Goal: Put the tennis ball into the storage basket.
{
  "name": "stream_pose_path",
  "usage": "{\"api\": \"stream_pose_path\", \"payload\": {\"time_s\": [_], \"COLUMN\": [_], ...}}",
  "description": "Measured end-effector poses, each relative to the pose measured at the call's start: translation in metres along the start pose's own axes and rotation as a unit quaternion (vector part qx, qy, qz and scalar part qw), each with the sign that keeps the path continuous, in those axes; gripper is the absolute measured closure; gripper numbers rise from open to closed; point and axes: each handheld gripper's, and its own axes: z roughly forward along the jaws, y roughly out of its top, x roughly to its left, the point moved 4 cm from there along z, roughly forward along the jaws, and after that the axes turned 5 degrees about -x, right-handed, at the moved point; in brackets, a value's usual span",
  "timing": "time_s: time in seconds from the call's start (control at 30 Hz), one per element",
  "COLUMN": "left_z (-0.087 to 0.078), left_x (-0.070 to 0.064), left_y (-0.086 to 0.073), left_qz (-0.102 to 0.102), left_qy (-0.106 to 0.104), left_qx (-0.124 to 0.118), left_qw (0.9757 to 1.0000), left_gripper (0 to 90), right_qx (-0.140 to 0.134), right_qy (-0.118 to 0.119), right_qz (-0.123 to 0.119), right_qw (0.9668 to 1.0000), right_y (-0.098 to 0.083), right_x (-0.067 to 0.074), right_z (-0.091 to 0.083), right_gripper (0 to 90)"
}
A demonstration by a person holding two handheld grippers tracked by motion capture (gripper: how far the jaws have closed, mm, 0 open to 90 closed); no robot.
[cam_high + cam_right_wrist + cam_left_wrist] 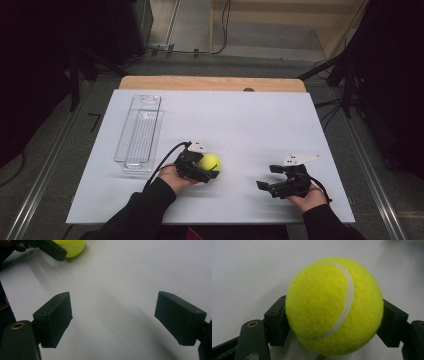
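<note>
Ball (209,162): near centre of the white tabletop (240,120), pinched across its middle by my left tool (202,170), a pad on each side so it cannot roll. Right tool (272,180): spread, holding nothing, idle at near right. Clear bin (139,131): far left, a likely destination.

The fuzzy round tennis ball (334,306) is bright yellow-green with one curved white seam line. Left of this ball, the long clear plastic tray (139,131) is colourless.
</note>
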Motion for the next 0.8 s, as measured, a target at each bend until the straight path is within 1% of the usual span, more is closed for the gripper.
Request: {"api": "stream_pose_path", "payload": {"time_s": [0.13,0.37,0.47,0.7,0.8], "left_z": [-0.0007,-0.0011,-0.0011,-0.0019,-0.0023], "left_x": [0.0007,0.002,0.0016,0.0015,0.0003], "left_y": [-0.0001,0.0,0.0001,0.0009,0.0017], "left_qz": [0.002,-0.007,-0.002,0.0,-0.001], "left_qy": [-0.003,-0.009,-0.008,-0.006,-0.008], "left_qx": [0.003,0.002,0.004,0.004,0.0], "left_qw": [1.0,0.9999,1.0,1.0,1.0], "left_gripper": [26.5,26.9,27.0,27.0,27.0], "right_qx": [-0.001,0.0,0.0,0.0,0.0], "right_qy": [0.0,0.0,0.0,0.0,0.0], "right_qz": [0.0,0.0,0.0,0.001,0.0], "right_qw": [1.0,1.0,1.0,1.0,1.0], "right_y": [0.0001,0.0,-0.0001,-0.0001,0.0], "right_x": [-0.0001,0.0001,0.0002,0.0001,0.0001], "right_z": [0.0,0.0,-0.0001,-0.0001,-0.0001], "right_gripper": [12.6,12.6,12.6,12.6,12.6]}}
